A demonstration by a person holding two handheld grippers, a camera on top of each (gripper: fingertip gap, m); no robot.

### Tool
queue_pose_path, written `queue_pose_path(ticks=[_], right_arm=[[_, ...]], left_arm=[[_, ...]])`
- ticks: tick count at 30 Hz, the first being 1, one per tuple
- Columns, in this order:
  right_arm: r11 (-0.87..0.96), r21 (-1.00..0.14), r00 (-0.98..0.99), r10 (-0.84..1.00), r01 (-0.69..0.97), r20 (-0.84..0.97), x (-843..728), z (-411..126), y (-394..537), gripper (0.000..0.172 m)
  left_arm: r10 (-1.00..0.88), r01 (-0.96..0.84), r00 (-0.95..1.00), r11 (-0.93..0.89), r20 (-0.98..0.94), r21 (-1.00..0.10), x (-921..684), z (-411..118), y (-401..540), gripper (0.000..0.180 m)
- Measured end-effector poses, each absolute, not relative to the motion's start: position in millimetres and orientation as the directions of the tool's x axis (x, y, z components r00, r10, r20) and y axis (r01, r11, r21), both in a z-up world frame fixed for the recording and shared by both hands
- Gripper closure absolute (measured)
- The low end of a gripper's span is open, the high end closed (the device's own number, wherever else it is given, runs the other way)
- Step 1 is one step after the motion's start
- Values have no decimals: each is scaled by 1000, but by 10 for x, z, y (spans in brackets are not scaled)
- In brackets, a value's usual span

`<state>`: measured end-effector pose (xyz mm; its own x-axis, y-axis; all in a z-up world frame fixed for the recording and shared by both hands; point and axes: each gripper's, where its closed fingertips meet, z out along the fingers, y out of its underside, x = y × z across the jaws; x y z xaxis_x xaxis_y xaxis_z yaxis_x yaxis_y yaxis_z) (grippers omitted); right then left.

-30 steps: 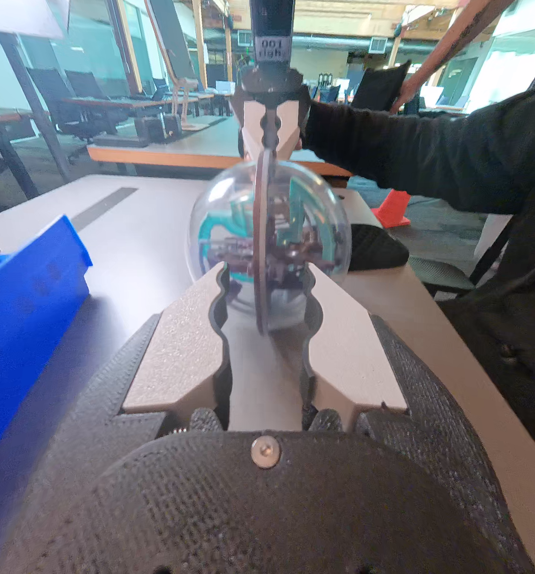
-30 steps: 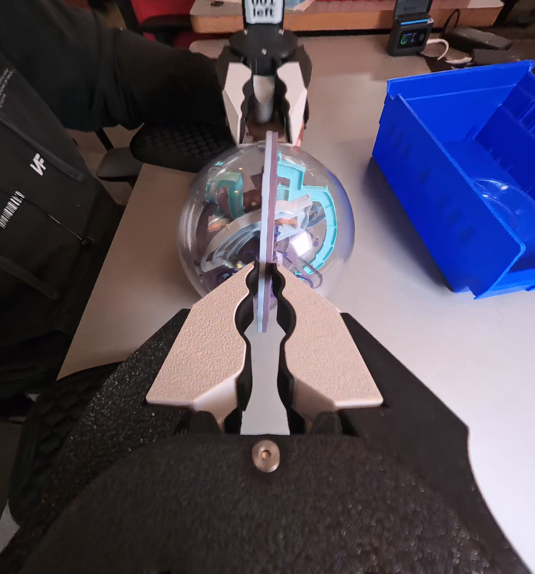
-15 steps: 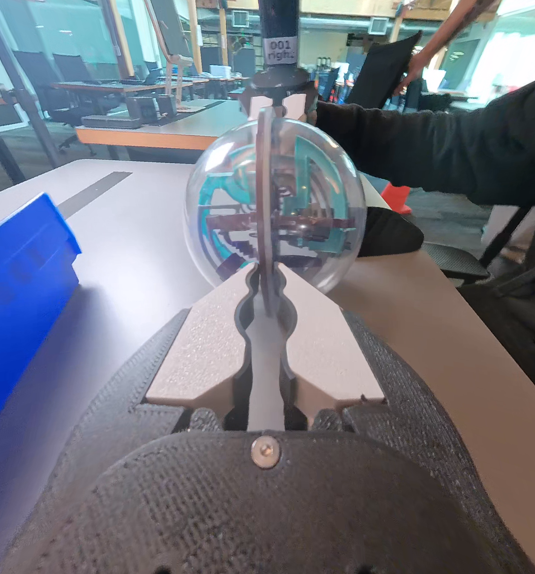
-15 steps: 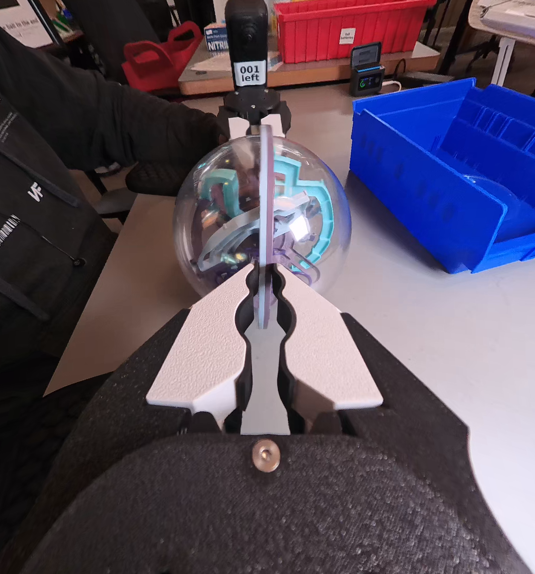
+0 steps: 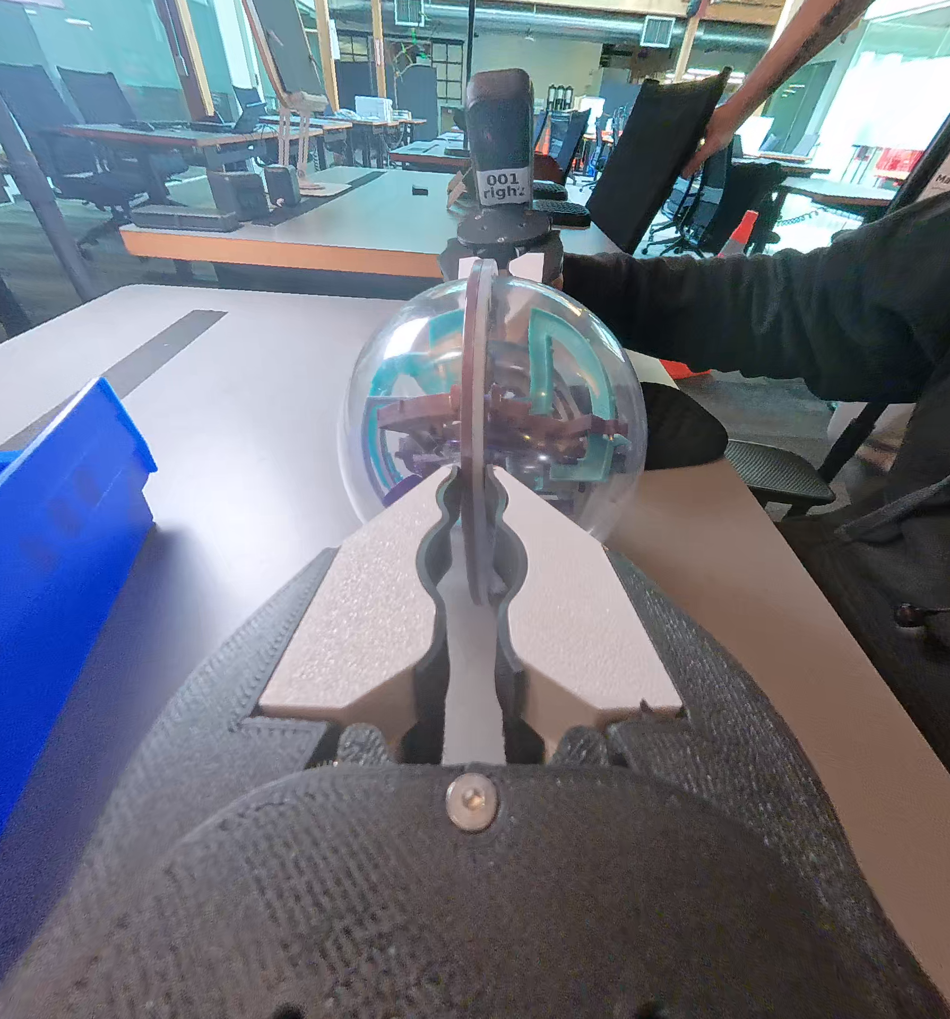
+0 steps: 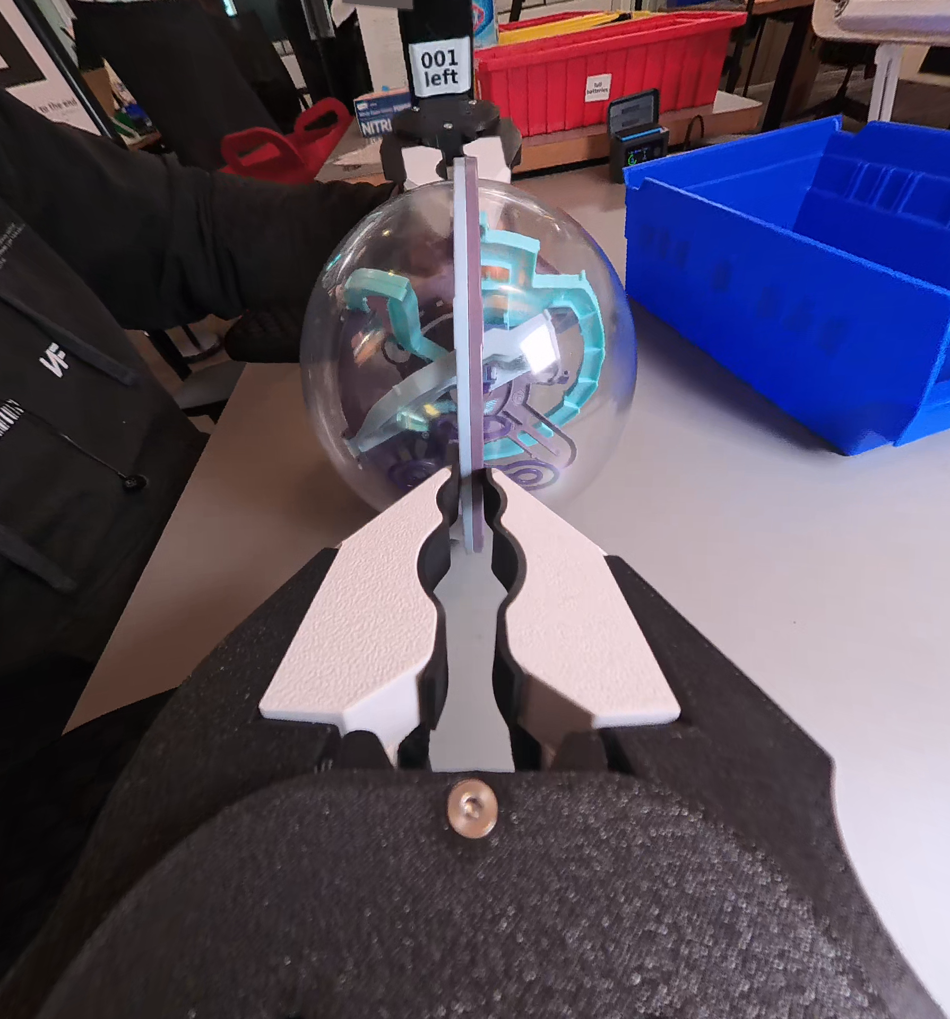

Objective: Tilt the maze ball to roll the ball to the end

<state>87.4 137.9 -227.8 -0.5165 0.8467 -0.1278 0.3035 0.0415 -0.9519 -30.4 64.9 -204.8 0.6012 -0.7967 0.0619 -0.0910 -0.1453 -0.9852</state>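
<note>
The maze ball is a clear sphere with teal, brown and purple tracks inside and a flat rim around its middle. It is held in the air above the grey table, between my two grippers. My left gripper is shut on the rim at the near side of the ball. My right gripper is shut on the opposite edge of the same rim; the maze ball fills the middle of the right wrist view. Each gripper shows behind the ball in the other's view. I cannot make out the small ball inside.
A blue bin stands on the table beside the ball, and also shows in the left wrist view. A person's dark sleeve reaches to the far gripper. Red bins sit on a table behind.
My left gripper's fingers closed onto the ball's rim. Both grippers then lifted the ball off the table, and it has turned a little between them.
</note>
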Motion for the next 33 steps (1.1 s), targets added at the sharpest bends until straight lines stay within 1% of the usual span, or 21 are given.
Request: queue_pose_path(ticks=[9,16,17,19,21,25,26,27,30,33], right_arm=[[30,-930,-529,829,367,-183,806,-2567,1209,166],[73,-914,-529,832,400,-165,756,-2742,1129,164],[87,-912,-534,831,400,-155,759,-2739,1124,162],[85,-911,-552,817,402,-167,780,-2663,1125,150],[87,-916,-548,822,391,-156,770,-2547,1196,145],[98,-921,-570,809,376,-146,736,-2351,1249,150],[102,-919,-576,804,381,-149,730,-2343,1251,155],[109,-915,-582,799,387,-151,725,-2353,1250,164],[119,-905,-594,787,409,-165,714,-2440,1205,165],[81,-920,-592,786,384,-178,696,-2465,1178,165]], left_arm=[[-791,-18,591,-212,161,-977,-372,-1888,750,175],[-806,-29,567,-222,167,-975,-350,-1837,780,175],[-811,-33,562,-220,164,-975,-344,-1831,784,175],[-819,-45,551,-218,157,-975,-325,-1822,790,175],[-827,-59,543,-213,147,-975,-300,-1812,797,175],[-842,-71,522,-202,136,-977,-242,-1772,823,175],[-844,-70,519,-199,135,-977,-232,-1757,831,175],[-845,-68,518,-196,134,-978,-221,-1745,843,175],[-843,-69,523,-187,124,-980,-195,-1719,862,175],[-822,-64,560,-167,103,-984,-228,-1710,880,174]])
